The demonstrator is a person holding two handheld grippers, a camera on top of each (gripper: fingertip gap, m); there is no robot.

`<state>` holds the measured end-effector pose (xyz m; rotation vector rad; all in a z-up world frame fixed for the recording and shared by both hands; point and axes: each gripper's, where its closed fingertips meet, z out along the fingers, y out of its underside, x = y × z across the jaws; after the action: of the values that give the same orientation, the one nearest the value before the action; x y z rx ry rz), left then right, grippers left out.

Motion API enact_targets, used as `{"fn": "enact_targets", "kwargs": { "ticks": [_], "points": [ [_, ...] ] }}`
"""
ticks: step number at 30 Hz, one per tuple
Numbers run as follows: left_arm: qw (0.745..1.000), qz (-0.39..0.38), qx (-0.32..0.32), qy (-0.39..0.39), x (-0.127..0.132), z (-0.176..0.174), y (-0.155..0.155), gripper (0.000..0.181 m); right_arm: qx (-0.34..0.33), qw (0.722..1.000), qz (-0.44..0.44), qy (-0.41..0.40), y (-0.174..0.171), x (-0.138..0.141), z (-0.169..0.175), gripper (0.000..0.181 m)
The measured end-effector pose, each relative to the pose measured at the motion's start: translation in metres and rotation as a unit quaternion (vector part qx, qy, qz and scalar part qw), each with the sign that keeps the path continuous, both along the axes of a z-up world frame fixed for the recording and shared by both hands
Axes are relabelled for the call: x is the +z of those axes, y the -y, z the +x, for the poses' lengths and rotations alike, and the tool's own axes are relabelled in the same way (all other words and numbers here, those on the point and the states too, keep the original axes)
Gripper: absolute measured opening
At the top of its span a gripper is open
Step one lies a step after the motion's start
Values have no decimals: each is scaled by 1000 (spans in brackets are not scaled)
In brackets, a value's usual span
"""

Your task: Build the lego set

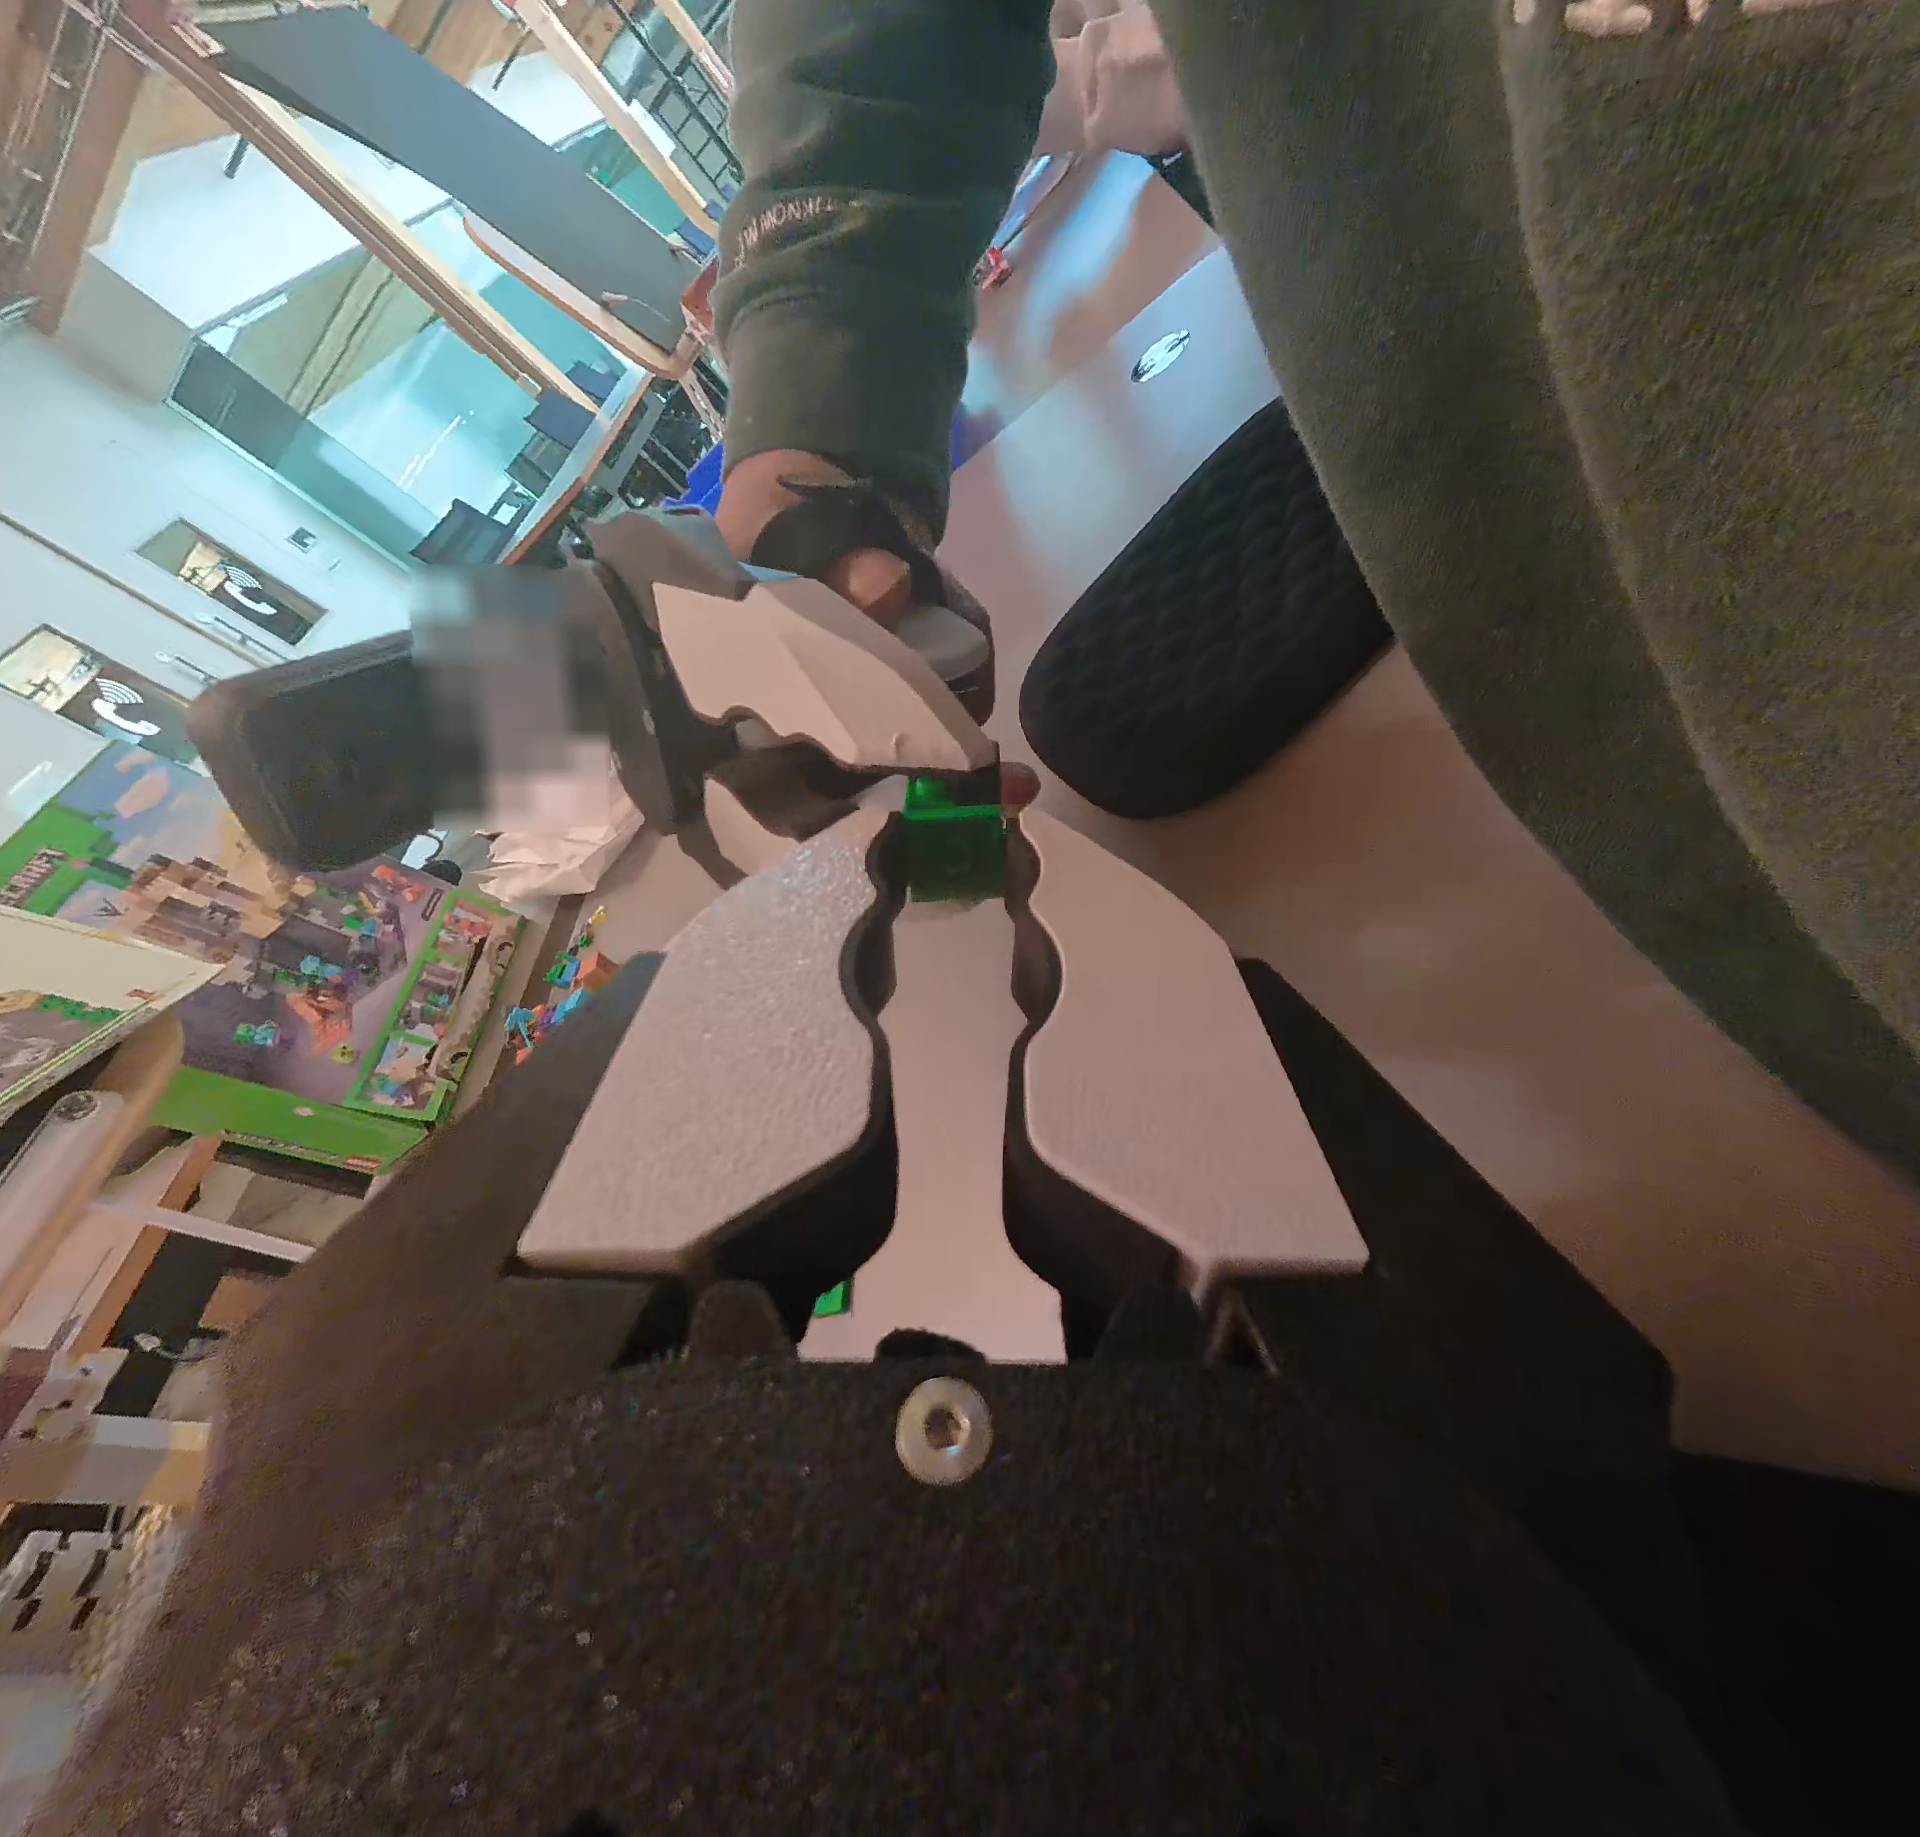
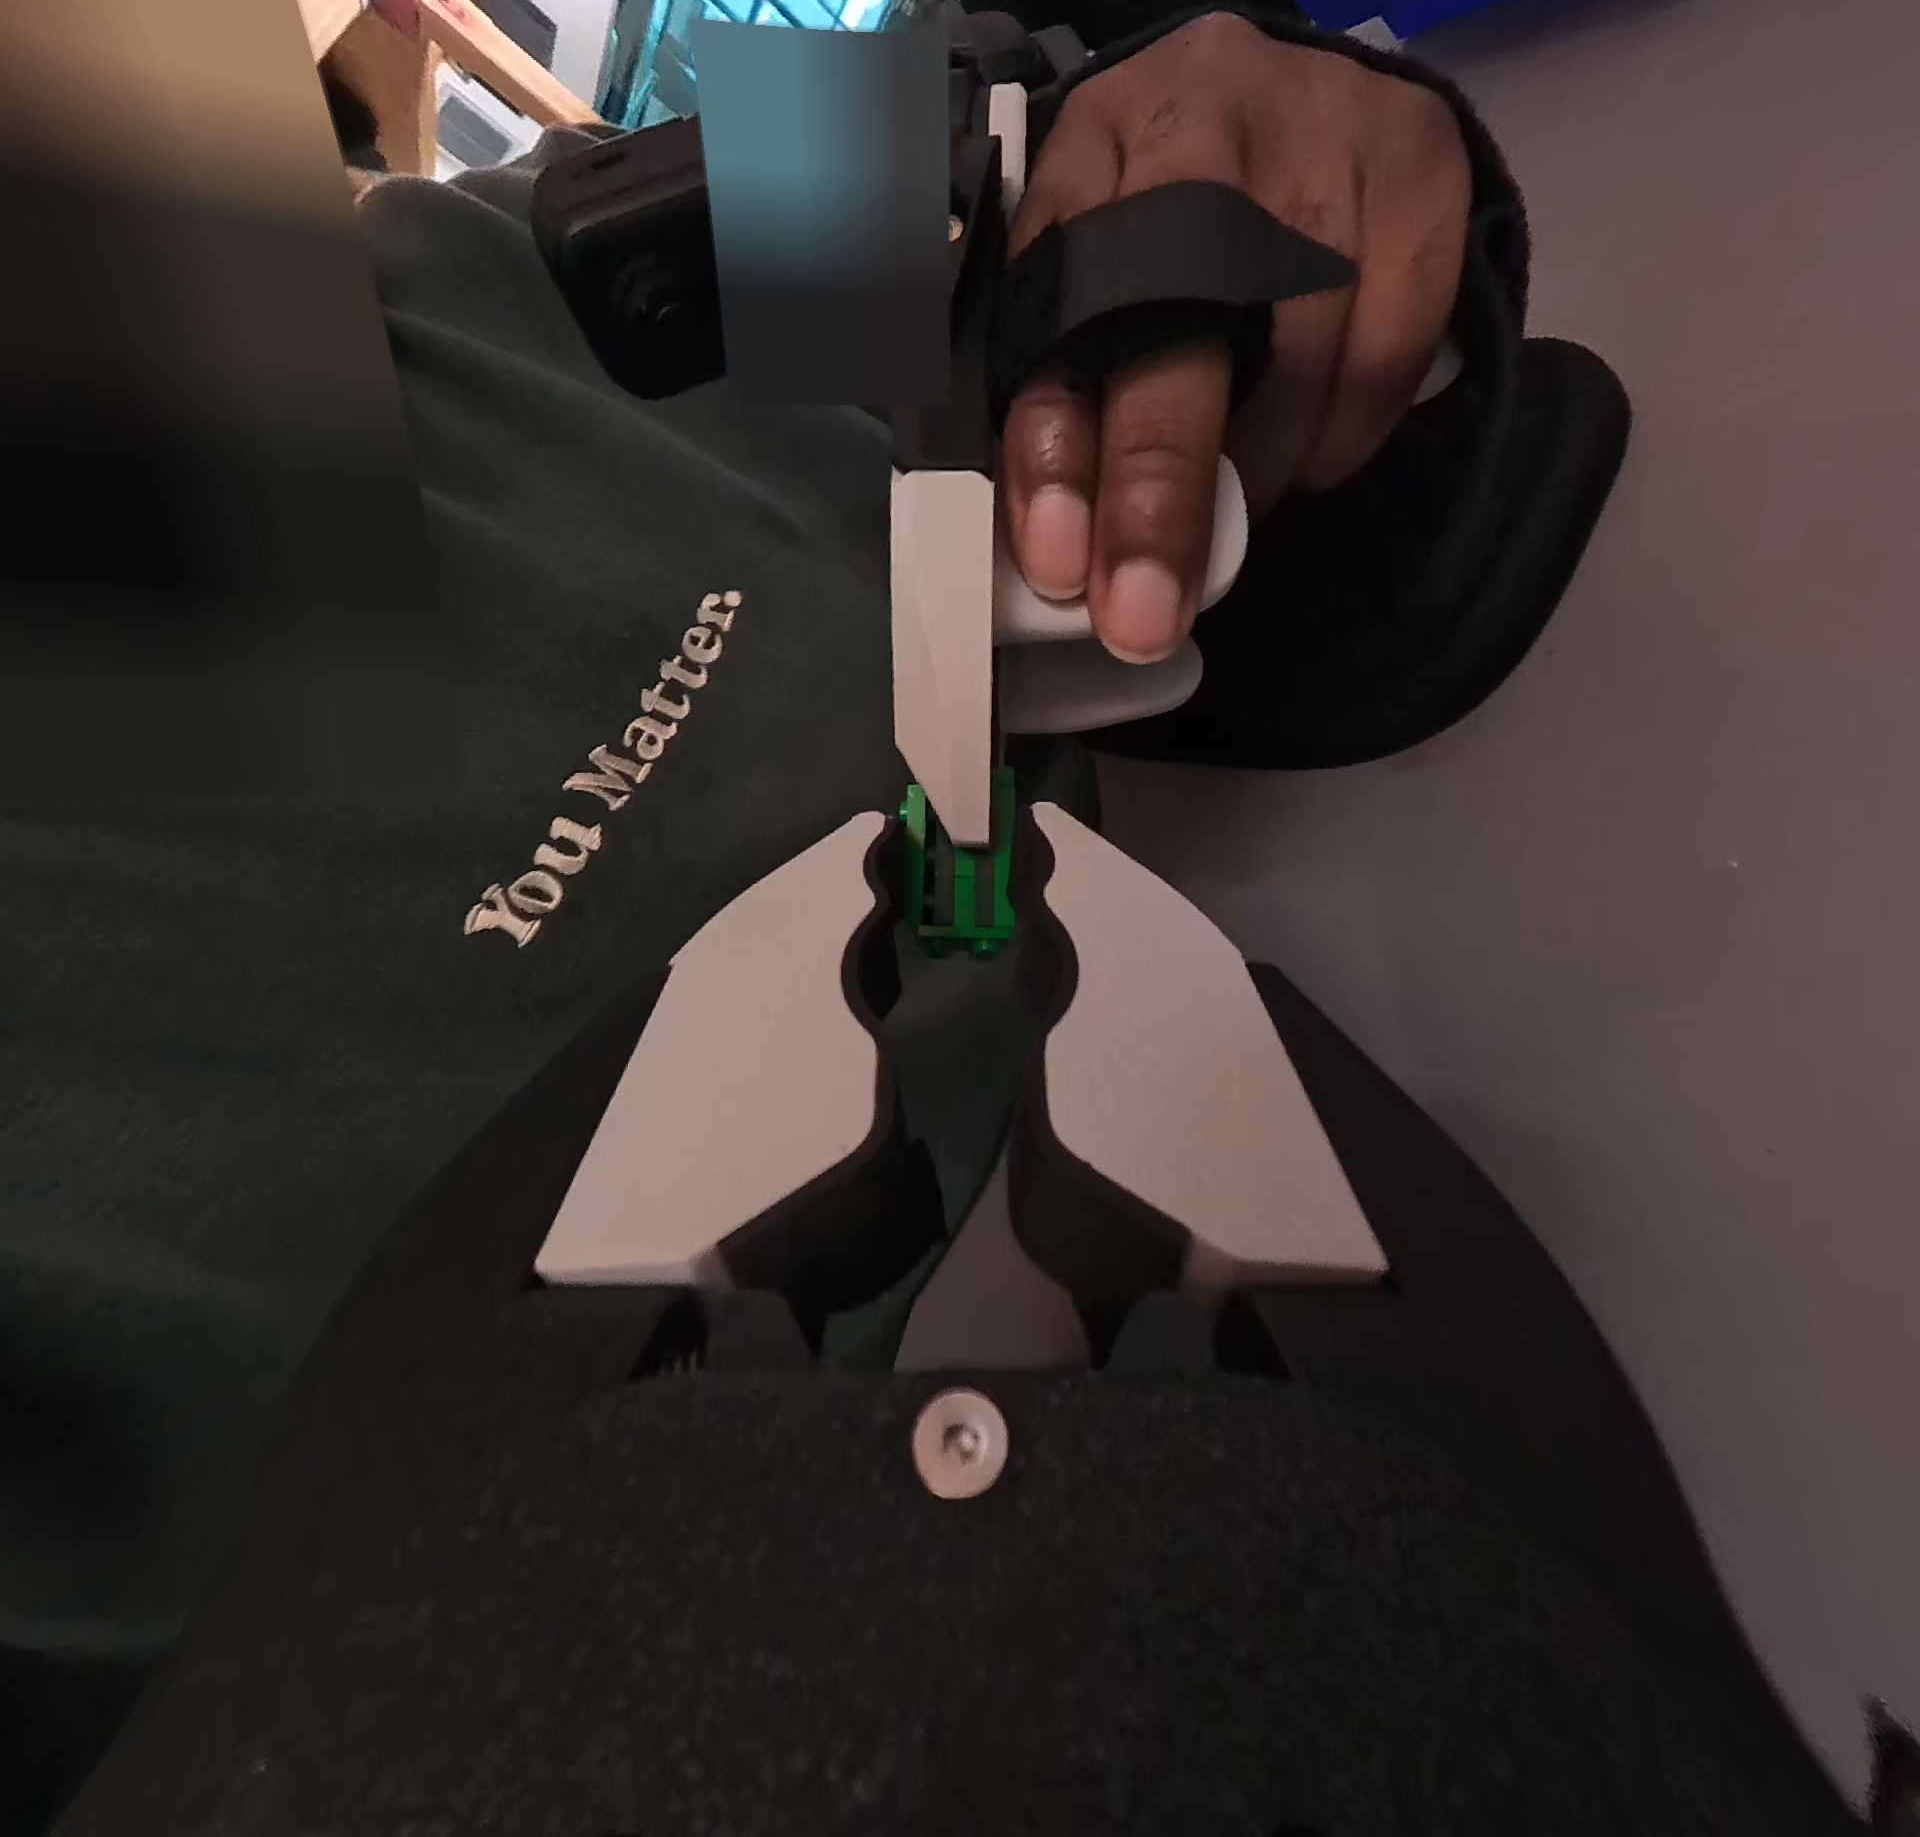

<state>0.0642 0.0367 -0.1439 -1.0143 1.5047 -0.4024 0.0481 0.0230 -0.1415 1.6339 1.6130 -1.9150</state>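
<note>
Green lego piece (image 1: 954,852) sat clamped between the fingertips of the left gripper (image 1: 954,857), with the right gripper (image 2: 961,878), entering from 12 o'clock, pinched on the same piece. Pressing squarely, with both grips steady, would probably seat the bricks cleanly.

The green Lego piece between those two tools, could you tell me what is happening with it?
A person is holding a tool in each hand above the table. The left tool and the right tool meet tip to tip, both closed on the same small green Lego assembly. More loose pieces and the set's box lie aside.
</note>
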Motion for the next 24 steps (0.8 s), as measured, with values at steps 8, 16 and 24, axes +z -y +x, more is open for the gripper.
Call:
{"fn": "enact_targets", "kwargs": {
  "ticks": [8,16,24],
  "points": [
    [980,-182,47,71,-2,-16,-19,28,-45,985,169,-6,-24,-14,-2,20],
    [926,-363,75,75,-20,-17,-31,33,-60,930,362,-18,-33,-35,-6,20],
    [937,-337,92,35,-23,-16,-32,25,-69,876,475,-39,-40,-34,-10,20]
  ]
}}
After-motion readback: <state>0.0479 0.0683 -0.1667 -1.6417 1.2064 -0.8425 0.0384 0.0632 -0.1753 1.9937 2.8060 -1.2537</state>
